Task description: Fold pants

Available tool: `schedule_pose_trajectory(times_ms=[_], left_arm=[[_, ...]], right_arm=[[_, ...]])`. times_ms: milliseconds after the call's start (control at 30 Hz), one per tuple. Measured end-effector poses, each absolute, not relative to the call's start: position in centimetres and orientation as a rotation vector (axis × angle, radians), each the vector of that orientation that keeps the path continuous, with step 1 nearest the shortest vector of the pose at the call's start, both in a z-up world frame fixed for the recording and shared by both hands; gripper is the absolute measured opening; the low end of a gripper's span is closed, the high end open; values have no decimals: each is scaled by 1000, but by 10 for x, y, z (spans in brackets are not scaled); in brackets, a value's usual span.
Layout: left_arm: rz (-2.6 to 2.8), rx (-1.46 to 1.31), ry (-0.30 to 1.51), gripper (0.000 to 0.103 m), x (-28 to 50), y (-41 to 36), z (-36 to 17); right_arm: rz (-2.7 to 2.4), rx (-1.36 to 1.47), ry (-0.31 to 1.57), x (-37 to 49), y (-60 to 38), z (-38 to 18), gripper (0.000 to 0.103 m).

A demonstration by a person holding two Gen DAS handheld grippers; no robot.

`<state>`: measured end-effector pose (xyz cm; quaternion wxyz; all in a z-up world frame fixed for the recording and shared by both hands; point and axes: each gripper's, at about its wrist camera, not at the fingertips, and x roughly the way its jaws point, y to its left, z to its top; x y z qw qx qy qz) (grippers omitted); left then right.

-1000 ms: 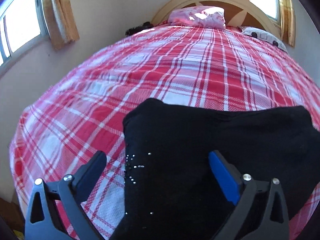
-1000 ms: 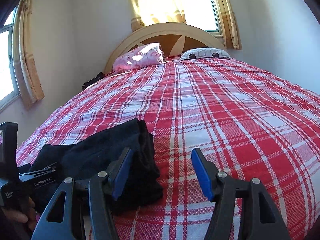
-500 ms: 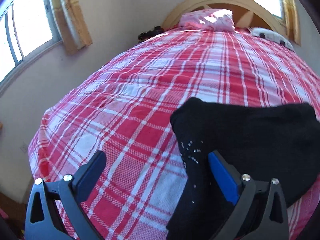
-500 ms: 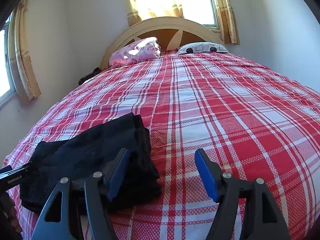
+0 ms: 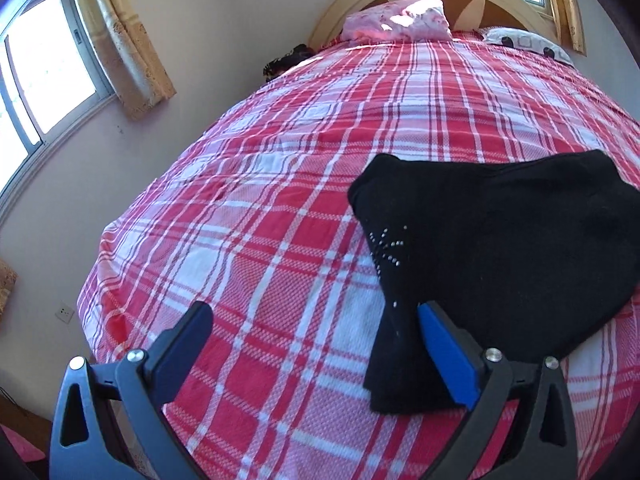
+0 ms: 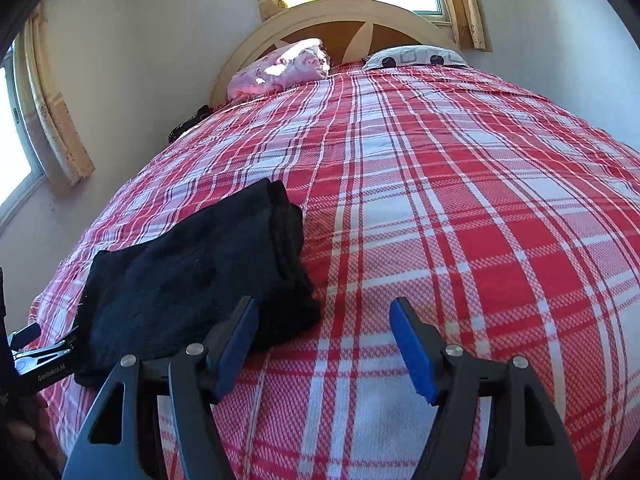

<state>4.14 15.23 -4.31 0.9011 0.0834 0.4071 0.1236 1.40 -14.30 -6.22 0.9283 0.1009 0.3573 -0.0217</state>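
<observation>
Sunlight comes through the windows onto a bed (image 5: pixel 280 208) covered with a red and white checked sheet (image 6: pixel 460 220), which fills most of the room. At the head of the bed a curved wooden headboard (image 6: pixel 340 12) stands under a curtained window, with a pink pillow (image 5: pixel 396 22) and a white patterned pillow (image 6: pixel 416 56) side by side against it. A small dark heap (image 5: pixel 286 60) lies at the bed's left edge near the pink pillow.

The black pants (image 5: pixel 500 248) lie folded into a thick bundle near the foot of the bed, toward its left edge, with a scatter of tiny shiny studs (image 5: pixel 386 242) on one corner. Layered folds show along the bundle's right side in the right wrist view.

The left tongs (image 5: pixel 316 338) hang wide open over the sheet just left of the bundle; the blue-padded finger sits in front of the bundle's near corner, and nothing is gripped. The right tongs (image 6: pixel 324 332) stand apart as well, empty, over bare sheet just right of the bundle, one finger overlapping its near edge. At the far left of the right wrist view part of the other tool and a bit of a hand (image 6: pixel 20 432) show.
</observation>
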Motion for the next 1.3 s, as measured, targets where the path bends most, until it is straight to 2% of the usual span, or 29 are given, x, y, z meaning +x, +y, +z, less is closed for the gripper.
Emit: schedule_pose_trajectory(times_ms=[267, 767, 1300], left_arm=[[291, 215, 810, 103, 18, 158, -44], [235, 163, 762, 103, 14, 141, -31], [168, 126, 774, 103, 2, 126, -31]], right_arm=[[-86, 247, 678, -22, -163, -55, 69], [0, 162, 669, -21, -122, -43, 69], [-51, -52, 613, -43, -89, -32, 69]])
